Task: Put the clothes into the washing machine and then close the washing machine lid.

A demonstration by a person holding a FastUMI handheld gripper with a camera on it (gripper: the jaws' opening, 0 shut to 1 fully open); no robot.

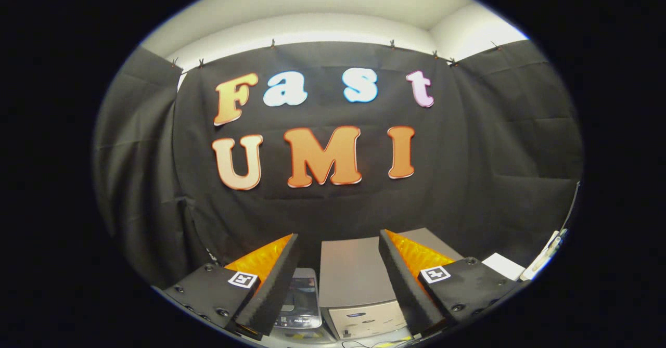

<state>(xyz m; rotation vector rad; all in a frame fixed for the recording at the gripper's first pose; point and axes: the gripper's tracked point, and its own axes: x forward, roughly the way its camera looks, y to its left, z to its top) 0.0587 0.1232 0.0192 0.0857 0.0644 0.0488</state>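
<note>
**Gripper held high, fingers apart, washing machine low in the frame**

The gripper point(338, 244) sits at the bottom of the frame with its two fingers spread wide and nothing between them. The left finger point(273, 285) and the right finger point(403, 280) each show a dark ribbed foam pad on the inner face and an orange body on the outer side, and each carries a small square black-and-white marker on its black mount (the left marker point(243, 279) sits lower left, the right marker point(435, 273) lower right).

Between the fingers, in the lower middle of the frame, stands the washing machine point(354, 272), a grey boxy unit seen from above. Its flat grey lid point(349, 265) appears to lie down over the top, and a lighter front panel point(364, 319) with small controls faces the bottom edge. The right finger overlaps the machine's right side in the picture; whether it touches it cannot be told.

Just to the left of the machine, close beside the left finger, is a clear plastic container point(301, 304) with something dark inside; what it holds is too small to tell.

At the lower right, beyond the right finger, a white flat object point(502, 266) rests near the booth wall.

The black cloth wall point(494, 155) takes up the middle of the frame, and a pale ceiling point(333, 4) runs across the top.
</note>
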